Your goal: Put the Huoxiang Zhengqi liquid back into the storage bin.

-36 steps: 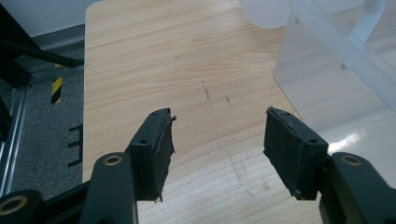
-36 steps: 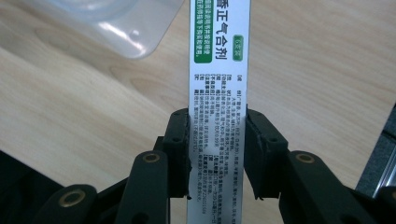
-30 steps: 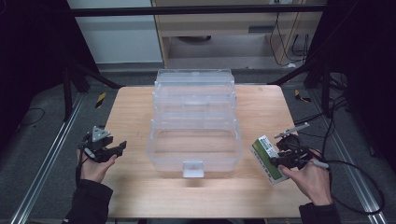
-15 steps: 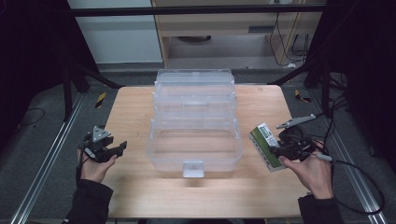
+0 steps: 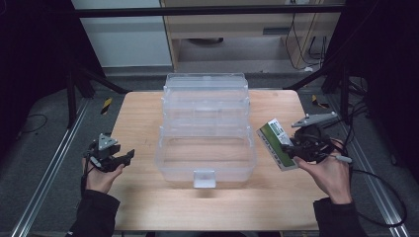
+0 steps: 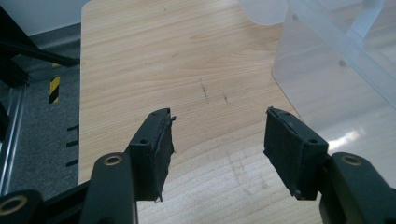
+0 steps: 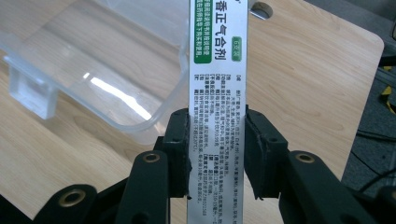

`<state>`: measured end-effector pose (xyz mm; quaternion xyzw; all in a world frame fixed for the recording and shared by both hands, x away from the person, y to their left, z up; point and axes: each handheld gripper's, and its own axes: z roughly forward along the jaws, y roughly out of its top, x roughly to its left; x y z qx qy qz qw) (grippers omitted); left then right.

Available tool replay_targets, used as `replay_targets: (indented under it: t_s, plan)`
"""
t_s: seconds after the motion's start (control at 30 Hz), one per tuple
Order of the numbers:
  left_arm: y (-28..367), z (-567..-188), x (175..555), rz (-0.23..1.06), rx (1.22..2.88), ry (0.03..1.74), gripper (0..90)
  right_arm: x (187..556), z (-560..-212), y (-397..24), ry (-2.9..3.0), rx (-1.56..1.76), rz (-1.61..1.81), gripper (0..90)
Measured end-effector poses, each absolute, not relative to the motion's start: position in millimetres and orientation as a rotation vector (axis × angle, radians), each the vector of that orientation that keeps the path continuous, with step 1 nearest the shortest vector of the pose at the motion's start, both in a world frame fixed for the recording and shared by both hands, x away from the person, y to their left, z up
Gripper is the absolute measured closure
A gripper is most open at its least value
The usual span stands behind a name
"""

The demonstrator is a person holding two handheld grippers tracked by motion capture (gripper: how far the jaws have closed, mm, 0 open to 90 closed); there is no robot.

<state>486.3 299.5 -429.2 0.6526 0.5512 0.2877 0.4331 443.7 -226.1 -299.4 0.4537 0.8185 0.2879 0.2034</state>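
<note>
Two tongs on the go here. Our right tongs (image 5: 291, 149) are clamped on a flat white-and-green box (image 5: 276, 143) with printed text, pads squeezing its long sides, and it's lifted off the tabletop (image 5: 143, 118) at about 3 o'clock from the clear plastic bin (image 5: 205, 128), just beside its right wall. In the right gripper view the box (image 7: 218, 93) runs straight up between the jaws with the bin's corner (image 7: 116, 70) behind it. Our left tongs (image 5: 114, 159) sit at about 9 o'clock from the bin, jaws spread wide with nothing between them, just bare wood.
</note>
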Motion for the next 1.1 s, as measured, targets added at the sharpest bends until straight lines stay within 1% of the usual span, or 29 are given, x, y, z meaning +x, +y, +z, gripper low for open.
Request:
replay_targets:
  t_s: [0.7, 1.1]
  plan:
    - [298, -431, 487, 0.716, 1.63, 1.369, 41.0, 464, -279, -198, 2.374, 1.054, 0.928, 64.7]
    - [300, -432, 487, 0.717, 1.64, 1.369, 41.0, 478, -278, -178, 2.447, 0.932, 0.981, 64.7]
